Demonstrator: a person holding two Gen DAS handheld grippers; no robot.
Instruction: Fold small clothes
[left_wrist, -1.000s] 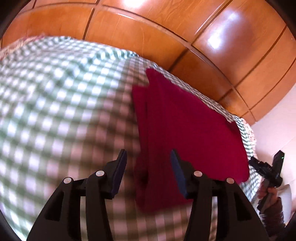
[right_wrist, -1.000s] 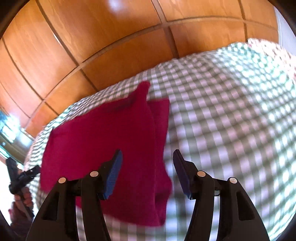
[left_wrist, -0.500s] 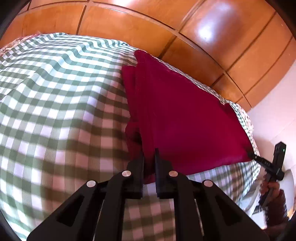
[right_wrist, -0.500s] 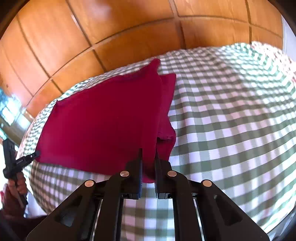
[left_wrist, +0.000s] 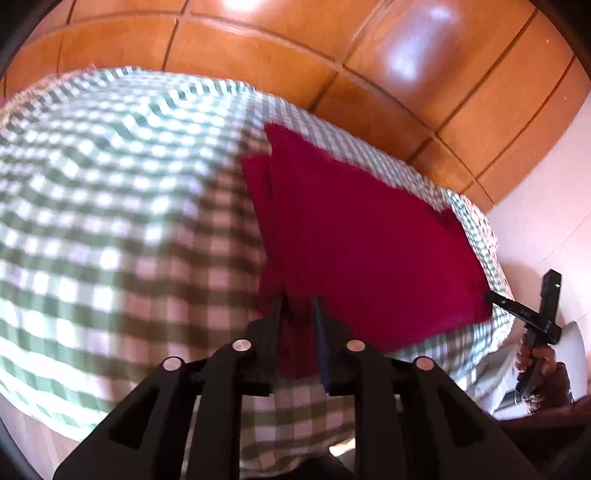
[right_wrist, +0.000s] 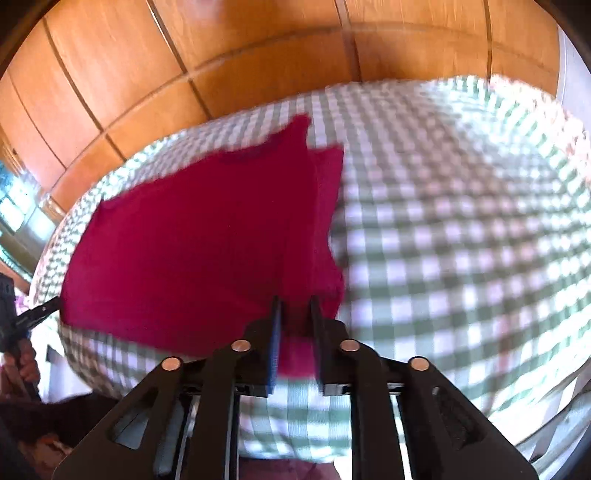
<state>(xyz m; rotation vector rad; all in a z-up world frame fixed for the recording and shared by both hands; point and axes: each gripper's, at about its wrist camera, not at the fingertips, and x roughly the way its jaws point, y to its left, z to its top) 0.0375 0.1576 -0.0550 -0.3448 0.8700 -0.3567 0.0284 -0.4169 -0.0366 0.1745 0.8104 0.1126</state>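
Red shirt gripped at both near corners, fold about to begin

The green-and-white checked tablecloth (left_wrist: 110, 206) carried the flat red cotton shirt (left_wrist: 354, 236); the left gripper (left_wrist: 300, 314) and right gripper (right_wrist: 295, 314) each pinched its near hem, likely needing an even lift toward the far edge.

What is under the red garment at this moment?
The green checked cloth lies under the red garment, showing on all sides. Both grippers pinch the garment's near corners. Anything beneath its middle is covered.
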